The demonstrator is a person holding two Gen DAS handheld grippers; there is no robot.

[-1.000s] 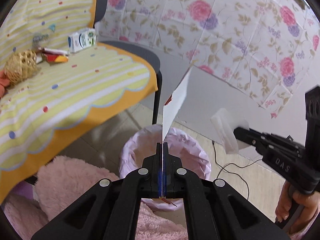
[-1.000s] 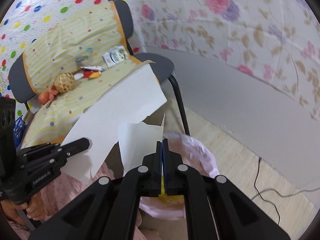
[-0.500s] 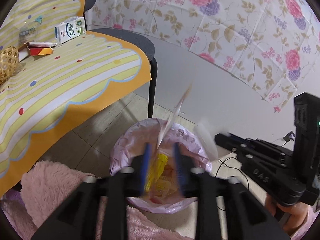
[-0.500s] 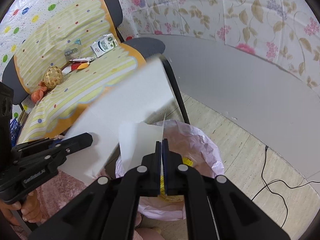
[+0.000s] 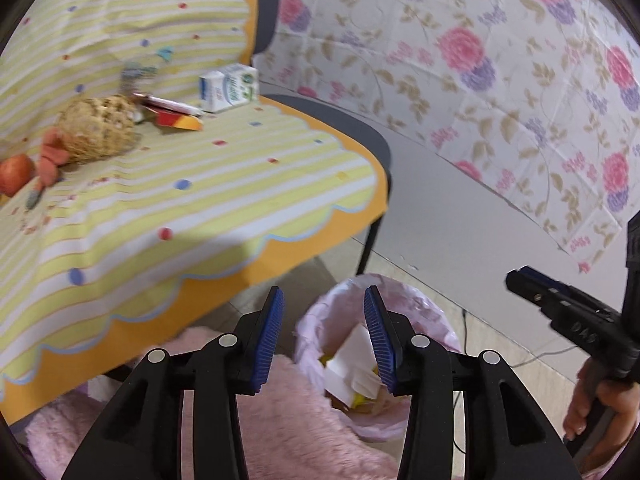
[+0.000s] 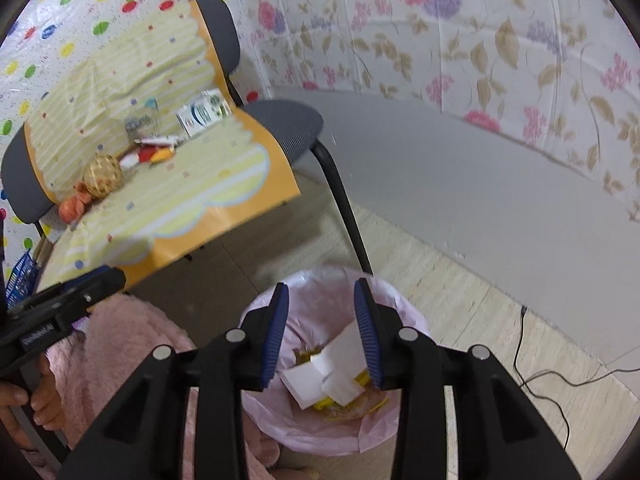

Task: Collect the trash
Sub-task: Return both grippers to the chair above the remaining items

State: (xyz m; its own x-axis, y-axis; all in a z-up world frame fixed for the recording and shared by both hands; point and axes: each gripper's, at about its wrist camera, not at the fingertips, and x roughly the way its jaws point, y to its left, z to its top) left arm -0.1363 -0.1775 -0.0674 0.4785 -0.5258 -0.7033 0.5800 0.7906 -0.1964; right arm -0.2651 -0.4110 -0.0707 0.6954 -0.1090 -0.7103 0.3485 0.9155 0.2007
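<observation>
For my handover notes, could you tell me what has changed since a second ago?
Both grippers let go: the left gripper and right gripper are opening, empty, and the white paper pieces now lie in the pink-lined bin. The milk carton and wicker ball stay put.

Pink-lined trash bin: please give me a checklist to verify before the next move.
1. White paper pieces lie inside the pink-lined trash bin: ok.
2. Left gripper jaws opening, nothing between them: ok.
3. Right gripper jaws opening, nothing between them: ok.
4. Striped yellow cloth cleared of trash: not ok; white milk carton and red wrapper lie there.
5. Bin has room: ok.
</observation>
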